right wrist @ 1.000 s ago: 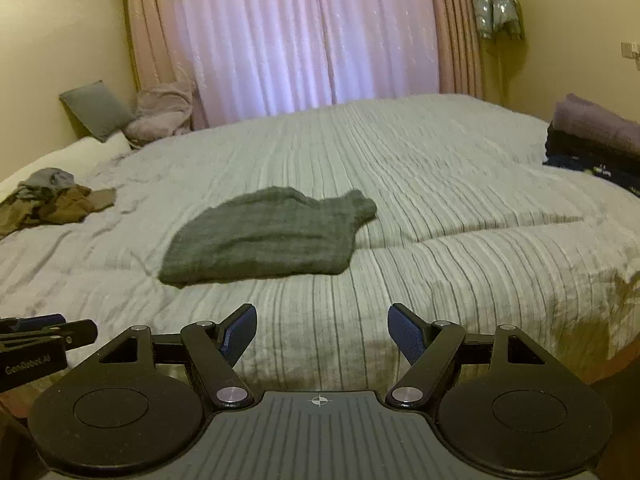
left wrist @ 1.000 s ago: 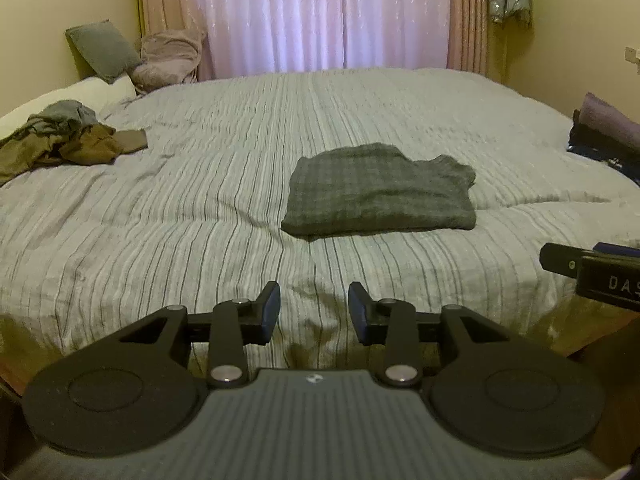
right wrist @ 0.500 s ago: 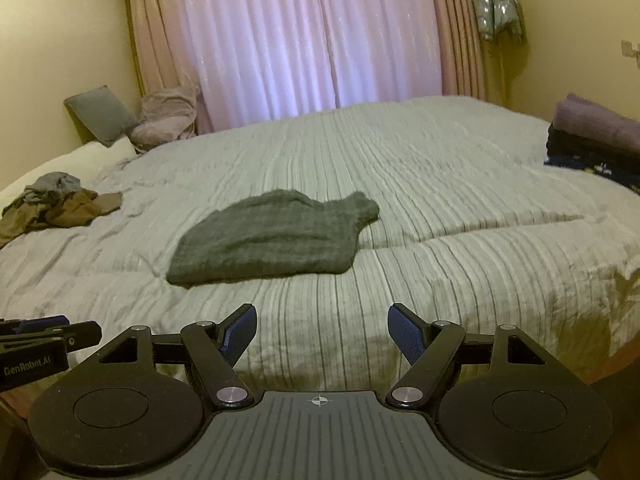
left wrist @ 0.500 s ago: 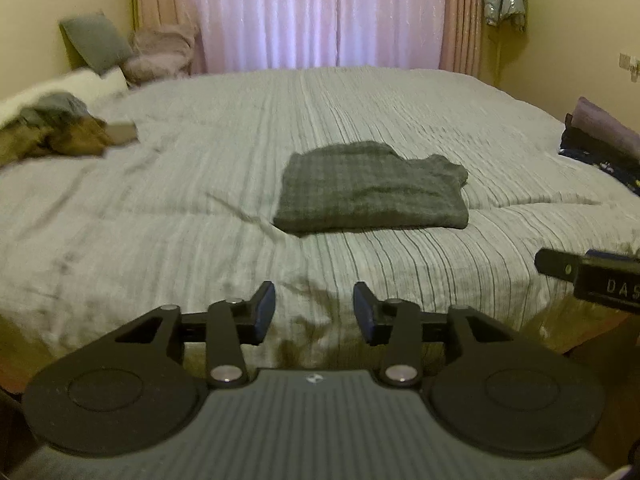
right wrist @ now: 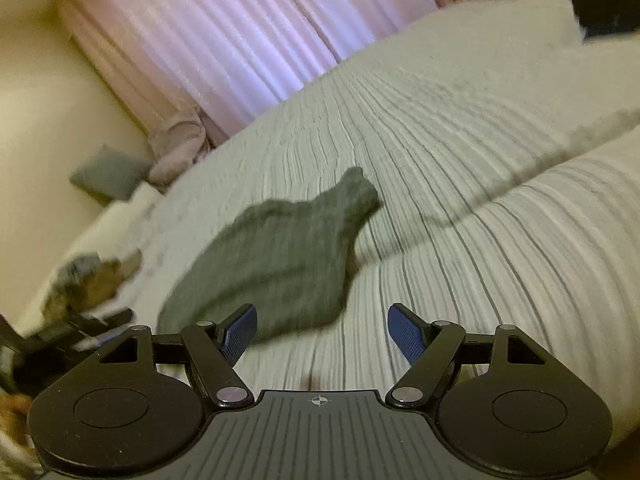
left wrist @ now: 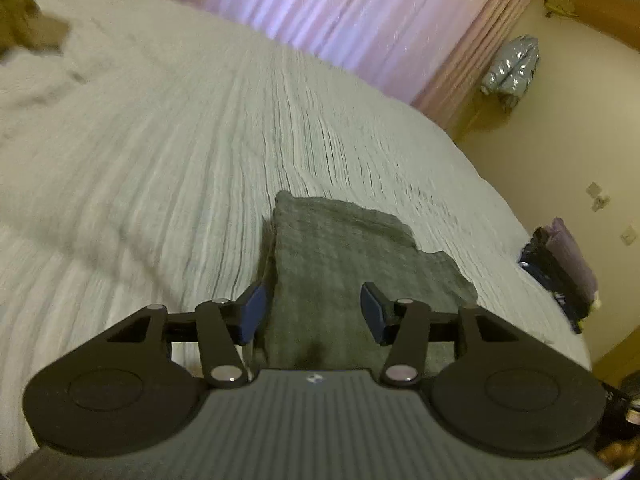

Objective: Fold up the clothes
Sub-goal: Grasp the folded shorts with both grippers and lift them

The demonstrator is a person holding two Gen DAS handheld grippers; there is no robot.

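A folded grey garment [left wrist: 352, 264] lies flat on the striped bed [left wrist: 160, 152]. The left tongs [left wrist: 312, 312] are released, spread over its near edge; the right tongs [right wrist: 322, 334] (also spread, gripping nothing) hover beside its near corner.

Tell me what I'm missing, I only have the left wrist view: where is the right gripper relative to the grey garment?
Observer: The right gripper is open, just short of the folded grey garment's near corner, holding nothing.
Operator: Any pillows on that side?
Observer: A grey pillow lies by the wall, beside a pinkish one under the curtain.
Operator: Can you see my gripper from there?
Observer: Only a dark, blurred shape at the far left edge; it may be the left gripper, but I cannot tell.
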